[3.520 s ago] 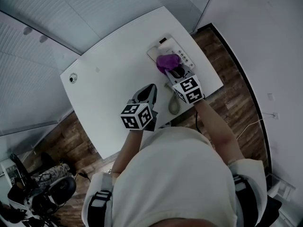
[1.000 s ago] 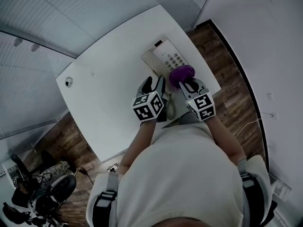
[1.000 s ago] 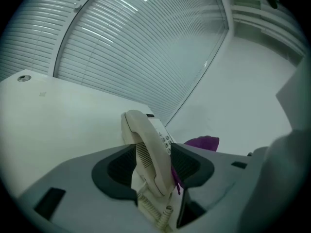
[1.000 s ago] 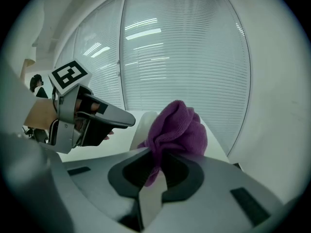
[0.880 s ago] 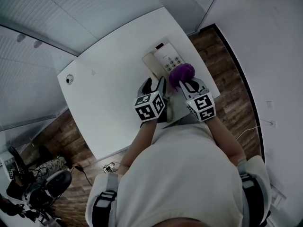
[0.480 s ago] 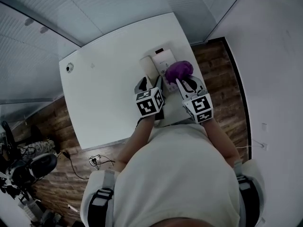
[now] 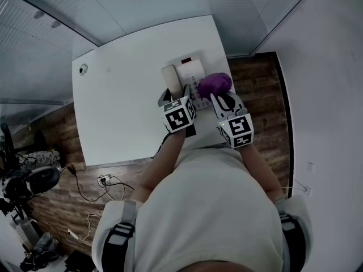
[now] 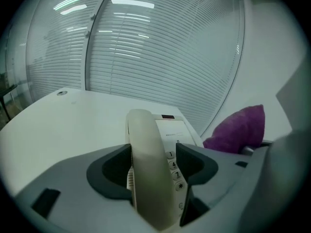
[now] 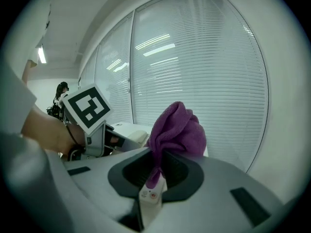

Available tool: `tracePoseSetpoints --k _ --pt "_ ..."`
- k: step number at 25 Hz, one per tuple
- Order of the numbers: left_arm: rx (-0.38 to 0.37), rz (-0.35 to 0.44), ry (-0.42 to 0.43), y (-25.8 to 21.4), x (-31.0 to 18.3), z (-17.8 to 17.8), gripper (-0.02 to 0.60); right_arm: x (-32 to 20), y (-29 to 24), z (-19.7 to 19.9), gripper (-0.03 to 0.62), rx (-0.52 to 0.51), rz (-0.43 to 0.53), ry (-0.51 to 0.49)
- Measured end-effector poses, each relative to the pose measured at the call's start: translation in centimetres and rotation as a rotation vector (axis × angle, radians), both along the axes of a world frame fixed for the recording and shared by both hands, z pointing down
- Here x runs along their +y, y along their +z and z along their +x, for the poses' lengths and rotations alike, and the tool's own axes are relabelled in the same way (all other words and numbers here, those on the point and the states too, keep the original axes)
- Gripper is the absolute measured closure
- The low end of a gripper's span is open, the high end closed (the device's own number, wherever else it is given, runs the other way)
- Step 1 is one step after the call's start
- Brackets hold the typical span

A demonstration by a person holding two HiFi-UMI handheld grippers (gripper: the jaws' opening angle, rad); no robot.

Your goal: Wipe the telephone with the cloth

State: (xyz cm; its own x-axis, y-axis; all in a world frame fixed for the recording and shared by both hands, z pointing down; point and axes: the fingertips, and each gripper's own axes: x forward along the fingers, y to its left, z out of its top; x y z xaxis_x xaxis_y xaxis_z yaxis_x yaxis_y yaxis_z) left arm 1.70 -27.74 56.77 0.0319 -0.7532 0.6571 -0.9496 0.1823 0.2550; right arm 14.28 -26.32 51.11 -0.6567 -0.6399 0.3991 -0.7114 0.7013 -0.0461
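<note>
The white table [image 7: 125, 95] fills the middle of the head view, with the person's pale-shirted torso [image 7: 210, 208] at 6 o'clock. The telephone [image 7: 190, 72] sits toward the table's 3 o'clock edge, and both grippers reach up to it from 6 o'clock.

The left gripper [image 7: 174, 92] straddles the cream handset [image 7: 169, 75], which lies along the telephone's 9 o'clock side. In the left gripper view its jaws are opening. The handset [image 8: 148, 169] stands between them, but a gap on the 3 o'clock side shows the keypad, so the claw is released.

The right gripper [image 7: 225, 100] is clenched on the purple cloth [image 7: 214, 84], which bunches at 3 o'clock of the keypad, touching the telephone's edge. In the right gripper view 1 small white label [image 9: 149, 194] hangs from the cloth [image 9: 177, 130] between the jaws.
</note>
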Motion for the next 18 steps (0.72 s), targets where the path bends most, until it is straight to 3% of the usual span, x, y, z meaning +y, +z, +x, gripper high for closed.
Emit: tracePoseSetpoints --k 7,14,18 --pt "-0.106 -0.006 -0.136 0.4 -0.2 -0.7 0.308 -0.6 0.5 2.3 0.548 -0.031 -0.038 -0.01" --pt "-0.148 -0.014 -0.221 1.0 0.0 -1.4 0.353 -0.7 0.8 3.1 0.548 -0.046 -0.042 -0.07" --pt "-0.126 0.001 -0.234 0.9 0.0 -1.5 0.356 -1.1 0.8 3.6 0.548 -0.056 -0.038 -0.076"
